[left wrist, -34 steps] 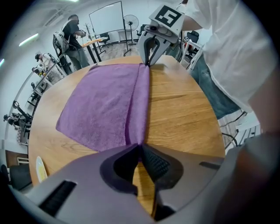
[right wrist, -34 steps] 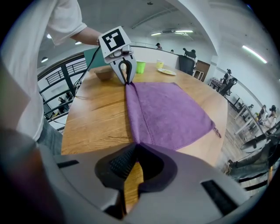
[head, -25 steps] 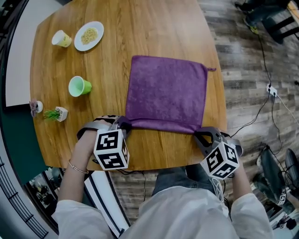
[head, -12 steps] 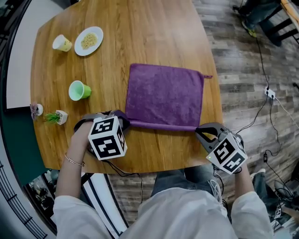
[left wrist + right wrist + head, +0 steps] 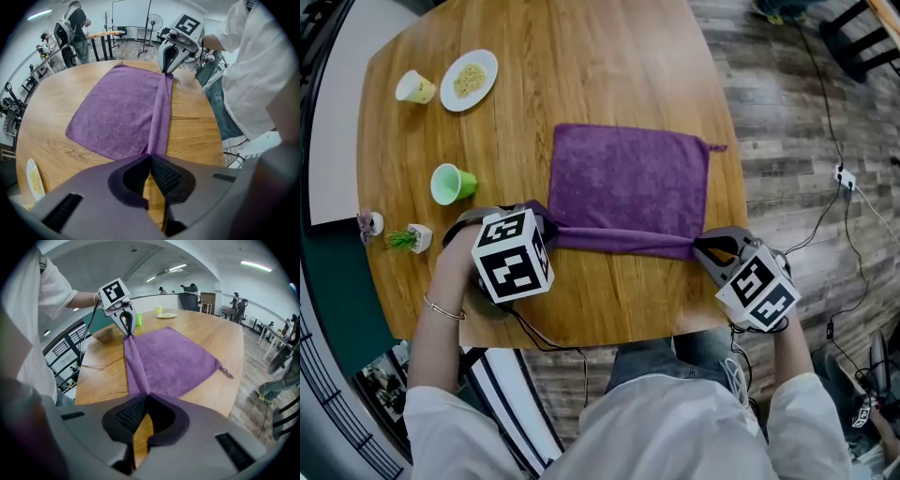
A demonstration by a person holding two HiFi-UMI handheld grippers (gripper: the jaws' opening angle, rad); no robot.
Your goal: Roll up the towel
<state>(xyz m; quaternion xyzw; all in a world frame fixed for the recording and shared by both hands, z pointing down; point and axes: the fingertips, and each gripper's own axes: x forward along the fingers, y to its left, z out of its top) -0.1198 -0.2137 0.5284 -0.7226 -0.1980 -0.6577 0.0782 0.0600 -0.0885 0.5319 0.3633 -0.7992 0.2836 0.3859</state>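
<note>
Head view shows the purple towel (image 5: pixel 628 178) lying flat on the wooden table (image 5: pixel 581 56), towards the side nearest the person. Its near edge is turned over into a narrow band that runs straight between the two grippers.

**Tool state**
- Left gripper (image 5: pixel 540 225): jaws pressed together on the left end of the band. In the left gripper view the fabric comes straight out of the jaw tips (image 5: pixel 150 157).
- Right gripper (image 5: pixel 701 249): jaws pressed together on the right end of the band. The right gripper view shows the same pinch (image 5: pixel 147 394).

**Reason for the hold**
- Pinching both ends at once appears to keep the band taut and square to the towel's sides, so the first turn of the roll starts even.
- The rest of the towel lies spread and unwrinkled, which probably lets the roll travel away from the person without snagging.
- The hanging loop (image 5: pixel 718 146) sits at the far right corner, well clear of the grip.

**Containers**
- Green cup (image 5: pixel 450 183): stands left of the towel, well apart from it; its inside looks empty.
- White plate (image 5: pixel 469 80): far left of the table, holding a pale yellow food.
- Pale yellow cup (image 5: pixel 415 87): just beside the plate; its contents cannot be made out.
- Small planter (image 5: pixel 412 237): near the left edge, holding a green plant.
</note>
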